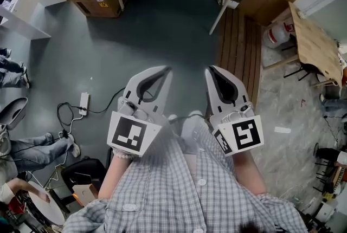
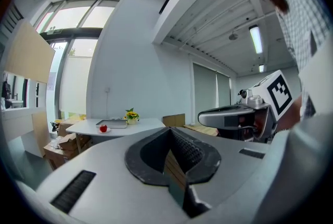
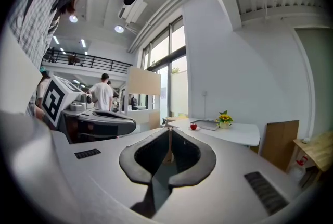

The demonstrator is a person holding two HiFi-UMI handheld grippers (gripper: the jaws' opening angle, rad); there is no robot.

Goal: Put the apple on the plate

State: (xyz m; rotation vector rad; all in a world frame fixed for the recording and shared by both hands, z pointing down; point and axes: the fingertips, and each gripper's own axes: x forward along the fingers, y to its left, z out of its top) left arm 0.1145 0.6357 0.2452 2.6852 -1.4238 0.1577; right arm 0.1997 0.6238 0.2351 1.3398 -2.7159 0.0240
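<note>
The apple is sitting far off on the white worktop, apparently on a small pale plate, just beside a grey tray and near a pot of yellow flowers. The person is standing well apart from it, holding the left gripper and right gripper side by side over the floor, each with its jaws pressing together on nothing.

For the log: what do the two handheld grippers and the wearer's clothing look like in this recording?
The left gripper and right gripper are pale grey tapered shells, with dark ridged pads lining a teardrop-shaped opening. Each carries a white marker cube printed with black squares. The person wears a grey-and-white checked shirt with buttons down the front.
</note>
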